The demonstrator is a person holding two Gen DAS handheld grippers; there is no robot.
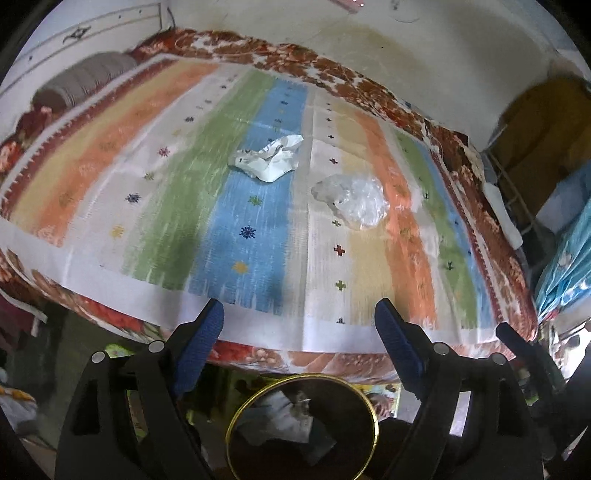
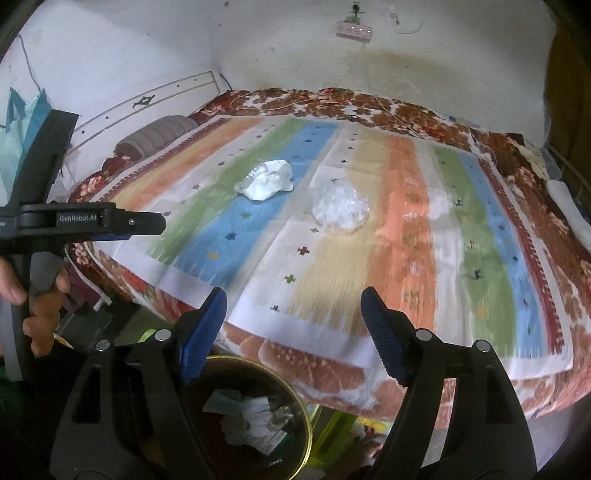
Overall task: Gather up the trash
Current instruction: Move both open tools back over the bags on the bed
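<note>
A crumpled white paper wad (image 1: 269, 158) (image 2: 266, 180) lies on the blue stripe of the striped bed cover. A crumpled clear plastic bag (image 1: 352, 201) (image 2: 341, 212) lies to its right on the pale stripe. A dark bin with a gold rim (image 1: 303, 424) (image 2: 255, 417) stands on the floor at the bed's near edge and holds white paper scraps. My left gripper (image 1: 299, 325) is open and empty above the bin. My right gripper (image 2: 293, 314) is open and empty at the bed's edge. The left gripper also shows from the side in the right wrist view (image 2: 140, 223).
The bed (image 1: 110, 155) (image 2: 480, 236) fills both views, with a grey bolster pillow (image 1: 85, 83) (image 2: 155, 134) at the far left by the wall. A power strip (image 2: 352, 29) hangs on the back wall. Cluttered items (image 1: 546, 177) stand right of the bed.
</note>
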